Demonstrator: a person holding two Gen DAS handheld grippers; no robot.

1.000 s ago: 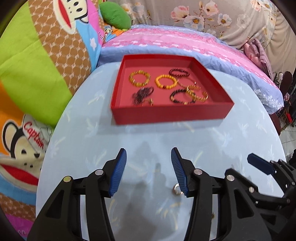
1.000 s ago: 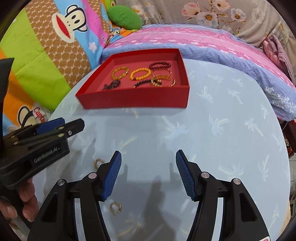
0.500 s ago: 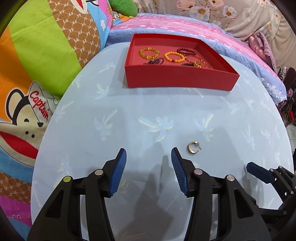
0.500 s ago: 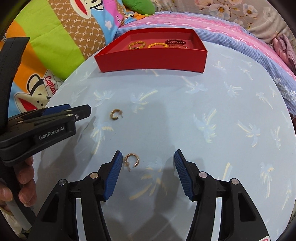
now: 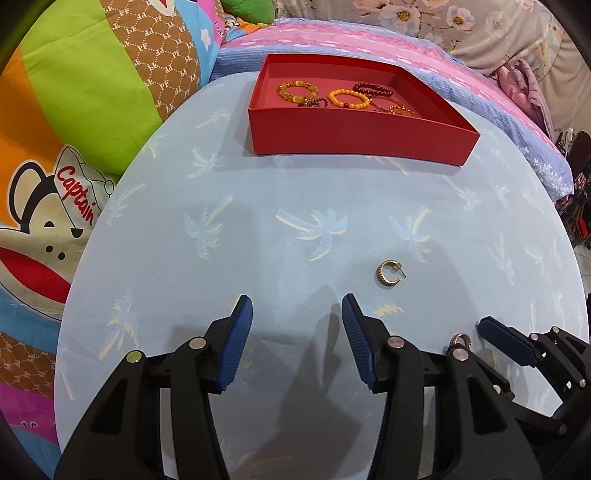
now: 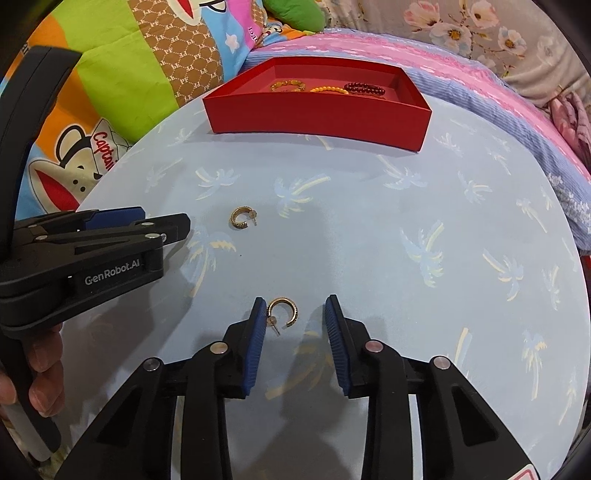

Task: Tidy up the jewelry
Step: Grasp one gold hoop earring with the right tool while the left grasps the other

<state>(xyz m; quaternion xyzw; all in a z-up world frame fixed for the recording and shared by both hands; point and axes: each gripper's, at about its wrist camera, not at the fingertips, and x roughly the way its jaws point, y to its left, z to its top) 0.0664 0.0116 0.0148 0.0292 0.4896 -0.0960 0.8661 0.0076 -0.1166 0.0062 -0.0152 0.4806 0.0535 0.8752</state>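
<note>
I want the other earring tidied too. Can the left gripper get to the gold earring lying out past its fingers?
Probably yes. The left gripper is open, and that earring lies on bare tablecloth just ahead of it, slightly to the side, with nothing between.

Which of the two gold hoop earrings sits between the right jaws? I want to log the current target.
The nearer earring, lying between the closing jaws of the right gripper. The other earring lies farther off, near the left gripper.

Palm-print table (image 5: 258,221) beside cartoon bedding (image 5: 92,110) and floral sofa (image 5: 480,26).
</note>
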